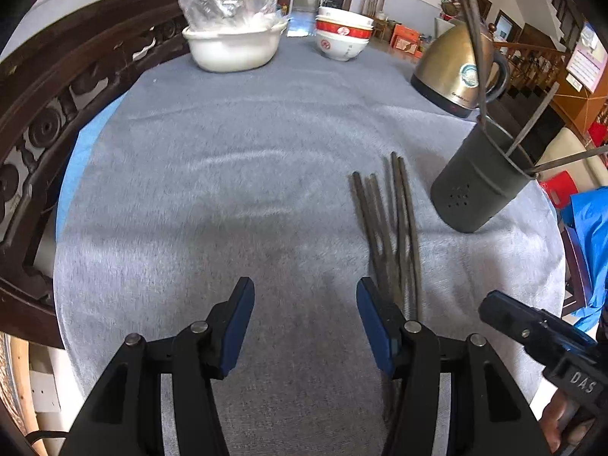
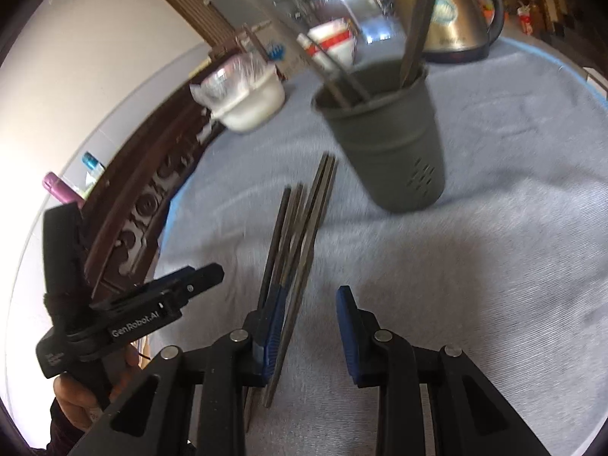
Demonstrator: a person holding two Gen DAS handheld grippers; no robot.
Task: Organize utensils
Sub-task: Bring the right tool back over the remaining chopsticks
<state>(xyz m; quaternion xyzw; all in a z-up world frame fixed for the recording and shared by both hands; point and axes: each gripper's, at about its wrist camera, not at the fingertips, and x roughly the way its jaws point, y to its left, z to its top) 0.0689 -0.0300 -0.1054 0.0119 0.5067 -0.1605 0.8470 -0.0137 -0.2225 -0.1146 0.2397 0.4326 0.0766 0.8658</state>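
Observation:
Several dark chopsticks (image 1: 391,224) lie in a loose bundle on the grey tablecloth (image 1: 228,190), just left of a dark grey utensil holder (image 1: 482,182) that holds a few more chopsticks. My left gripper (image 1: 306,300) is open and empty, its right finger beside the bundle's near ends. In the right wrist view the bundle (image 2: 300,235) runs past my right gripper's left finger; the right gripper (image 2: 313,315) is open and empty. The holder (image 2: 383,133) stands just beyond. The left gripper's body (image 2: 152,311) shows at the left.
A white bowl with a plastic bag (image 1: 233,41), stacked red and white bowls (image 1: 344,34) and a brass kettle (image 1: 456,68) stand at the far side. A carved wooden chair back (image 1: 57,114) borders the left edge.

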